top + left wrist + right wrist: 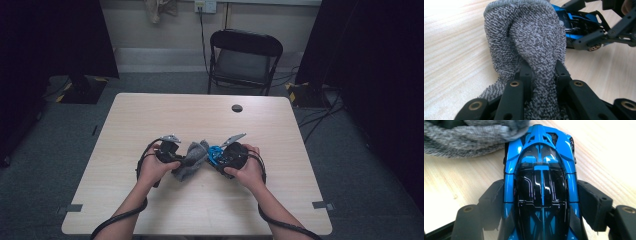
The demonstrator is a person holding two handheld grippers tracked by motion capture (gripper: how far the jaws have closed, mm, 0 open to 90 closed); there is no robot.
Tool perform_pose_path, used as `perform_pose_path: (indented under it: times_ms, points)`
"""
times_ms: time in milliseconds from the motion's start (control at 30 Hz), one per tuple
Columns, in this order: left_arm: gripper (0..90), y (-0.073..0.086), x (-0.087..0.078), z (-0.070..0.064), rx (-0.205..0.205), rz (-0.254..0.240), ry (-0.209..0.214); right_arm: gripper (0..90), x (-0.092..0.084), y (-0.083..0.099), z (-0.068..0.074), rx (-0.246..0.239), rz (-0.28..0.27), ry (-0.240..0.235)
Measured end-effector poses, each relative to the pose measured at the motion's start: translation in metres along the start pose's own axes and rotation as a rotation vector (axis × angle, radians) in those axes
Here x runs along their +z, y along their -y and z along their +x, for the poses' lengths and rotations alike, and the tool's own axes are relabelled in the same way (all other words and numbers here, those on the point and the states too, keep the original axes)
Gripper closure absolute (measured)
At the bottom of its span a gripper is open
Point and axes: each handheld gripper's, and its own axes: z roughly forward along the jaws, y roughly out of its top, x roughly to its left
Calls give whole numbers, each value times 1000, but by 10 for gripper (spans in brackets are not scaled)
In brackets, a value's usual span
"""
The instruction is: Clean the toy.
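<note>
A grey terry cloth (192, 159) lies bunched between my two grippers at the table's middle. My left gripper (181, 161) is shut on the cloth (529, 45), a fold of it pinched between the black jaws. My left gripper (541, 72) points toward the blue and black toy car (579, 27). My right gripper (216, 157) is shut on the toy car (215, 155), its pads pressing both flanks. In the right gripper view the car (541, 182) lies lengthwise between the jaws of my right gripper (541, 202), and the cloth (471, 137) touches its far end.
The light wooden table (200, 120) has a round cable hole (237, 108) near its far edge. A black folding chair (242, 60) stands behind the table. Dark curtains hang at both sides.
</note>
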Motion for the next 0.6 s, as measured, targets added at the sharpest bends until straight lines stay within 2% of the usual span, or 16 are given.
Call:
perform_pose_path:
  times_ms: [100,200,267,400,500,600]
  points:
    - [746,0,-6,0,1,0,11,286,-1,1,-2,4,-4,-2]
    - [746,-2,-13,0,11,10,2,285,-2,2,-6,20,-12,-6]
    - [745,-2,-18,2,3,-1,-6,285,-3,2,-8,19,-16,1]
    - [745,-6,-29,14,-40,-63,-59,286,-7,3,-8,13,-25,-13]
    - [745,-14,-35,24,-71,-110,-113,286,-9,3,-3,-7,-32,-23]
    - [745,-24,-36,31,-114,-164,-144,285,-12,2,5,-27,-44,-37]
